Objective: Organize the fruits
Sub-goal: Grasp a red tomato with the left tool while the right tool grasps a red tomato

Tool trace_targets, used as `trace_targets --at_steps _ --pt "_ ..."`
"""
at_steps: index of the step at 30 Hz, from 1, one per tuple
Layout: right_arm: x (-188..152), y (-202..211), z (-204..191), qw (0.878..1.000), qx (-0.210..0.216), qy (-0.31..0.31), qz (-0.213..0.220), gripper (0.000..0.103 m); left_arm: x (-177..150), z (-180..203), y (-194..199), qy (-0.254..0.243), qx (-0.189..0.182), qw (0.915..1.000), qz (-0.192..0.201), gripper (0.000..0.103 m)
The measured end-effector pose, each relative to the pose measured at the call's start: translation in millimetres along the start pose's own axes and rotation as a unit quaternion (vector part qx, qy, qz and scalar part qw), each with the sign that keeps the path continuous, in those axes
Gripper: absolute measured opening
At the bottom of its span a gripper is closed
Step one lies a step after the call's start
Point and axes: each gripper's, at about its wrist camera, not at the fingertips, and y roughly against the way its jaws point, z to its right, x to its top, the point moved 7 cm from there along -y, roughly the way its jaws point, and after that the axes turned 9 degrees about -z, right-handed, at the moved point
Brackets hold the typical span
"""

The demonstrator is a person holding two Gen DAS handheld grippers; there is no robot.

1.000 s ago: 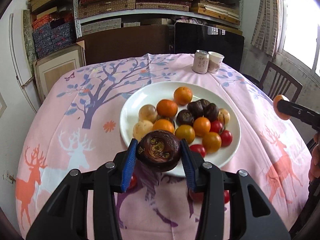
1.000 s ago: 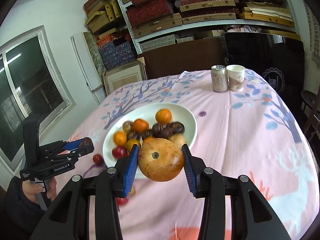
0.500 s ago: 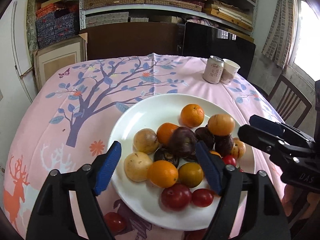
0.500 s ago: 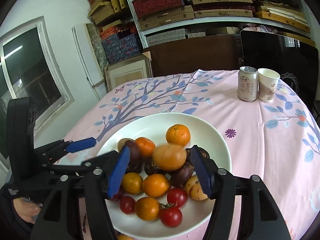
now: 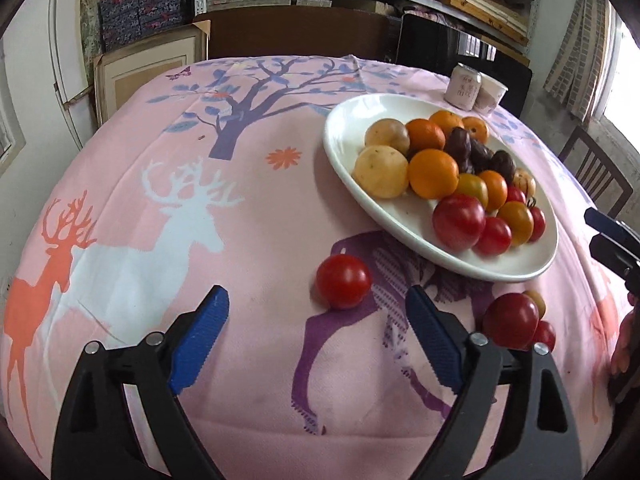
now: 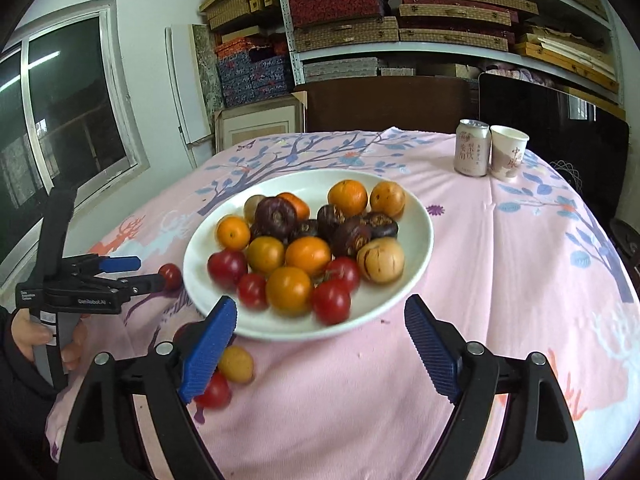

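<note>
A white plate (image 5: 340, 140) (image 6: 308, 184) holds several oranges, tomatoes, dark purple fruits and pale yellow fruits. My left gripper (image 5: 317, 298) hangs low over the pink tablecloth, its jaws opening with nothing pressed between them. One loose red tomato (image 5: 343, 281) (image 6: 170, 276) lies just past its fingertips. More loose tomatoes (image 5: 510, 320) lie further right. My right gripper (image 6: 320, 304) stands before the plate's near rim, jaws opening and empty. A small yellow fruit (image 6: 236, 364) and a red tomato (image 6: 214, 392) lie by its left finger. A hand holds the left gripper (image 6: 136, 270).
A drink can (image 6: 472, 154) and a paper cup (image 6: 509, 152) stand at the table's far right. A wooden chair (image 5: 596, 176) is beyond the right edge. Shelves of boxes and a framed panel stand behind the table, with a window to the left.
Both grippers let go of their fruit, the dark purple one and the tan one, onto the plate, then opened wide. Both drew back and sank; the left now faces the loose tomato.
</note>
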Motion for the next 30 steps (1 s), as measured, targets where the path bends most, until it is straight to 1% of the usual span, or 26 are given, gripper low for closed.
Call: trace_targets --at_steps 3,5,6,7,8,9,11,12,14,17,19,21,23,24,26,27,28,29,30 --pt "-7.4 0.9 0.9 1.0 -0.002 -0.006 -0.005 0.087 -2.9 11.0 -6.0 -0.033 0.033 0.9989 -0.003 0.087" --pt "-10.6 -0.3 4.5 1.0 -0.001 -0.015 -0.011 0.087 -1.6 13.3 -6.1 -0.04 0.045 0.9982 0.003 0.076" --pt "-12.0 -0.8 5.9 1.0 -0.002 -0.019 -0.013 0.087 0.3 12.9 -6.4 -0.039 0.048 0.9981 0.007 0.074" --pt "-13.2 -1.2 7.1 1.0 -0.002 -0.023 -0.015 0.087 2.4 12.7 -8.1 -0.038 0.049 0.9981 0.006 0.062" --pt "-13.4 -2.0 7.9 1.0 -0.001 -0.025 -0.016 0.087 2.9 13.7 -11.2 -0.04 0.044 0.9983 0.0 0.044" --pt "-13.7 -2.8 8.0 1.0 -0.002 -0.025 -0.017 0.087 2.1 15.8 -15.9 -0.044 0.035 0.9984 -0.011 0.039" --pt "-14.6 -4.1 7.9 1.0 -0.003 -0.024 -0.02 0.087 2.8 18.6 -14.2 -0.05 0.03 0.9983 -0.007 0.029" --pt "-15.0 -4.1 7.4 1.0 -0.002 -0.023 -0.02 0.087 2.7 19.7 -14.3 -0.053 0.033 0.9981 -0.006 0.029" --pt "-15.6 -4.5 6.1 1.0 0.002 -0.02 -0.021 0.087 1.4 23.4 -12.5 -0.057 0.026 0.998 -0.003 0.029" --pt "-17.5 -7.0 -0.3 0.999 0.017 -0.009 -0.031 0.087 3.0 27.4 -2.2 -0.059 0.021 0.9978 0.021 0.029" --pt "-20.3 -8.9 -12.2 0.998 0.036 0.01 -0.041 0.087 5.1 25.8 3.0 -0.052 0.017 0.998 0.032 0.028" --pt "-25.9 -11.5 -29.8 0.996 0.058 0.039 -0.059 0.087 6.2 23.1 3.8 -0.044 0.017 0.9983 0.033 0.028" --pt "-34.8 -14.6 -51.0 0.992 0.064 0.077 -0.079 0.085 7.9 21.0 5.7 -0.04 0.015 0.9985 0.036 0.028" --pt "-39.0 -15.5 -60.3 0.99 0.064 0.095 -0.086 0.079 8.4 21.0 6.3 -0.04 0.013 0.9985 0.036 0.028" --pt "-44.8 -17.4 -75.4 0.986 0.06 0.122 -0.098 0.061 8.7 21.8 6.3 -0.041 0.013 0.9984 0.035 0.029" --pt "-46.0 -19.9 -77.7 0.985 0.059 0.122 -0.104 0.056 8.4 22.4 6.7 -0.043 0.012 0.9984 0.035 0.029" --pt "-46.7 -23.5 -77.9 0.985 0.058 0.117 -0.113 0.048 8.6 22.5 6.8 -0.043 0.012 0.9984 0.035 0.029" --pt "-47.6 -28.3 -76.8 0.985 0.057 0.109 -0.125 0.042 8.6 22.8 7.1 -0.044 0.011 0.9984 0.035 0.029" --pt "-48.6 -31.5 -75.3 0.984 0.057 0.103 -0.133 0.041 8.5 23.3 7.5 -0.044 0.01 0.9983 0.036 0.029"
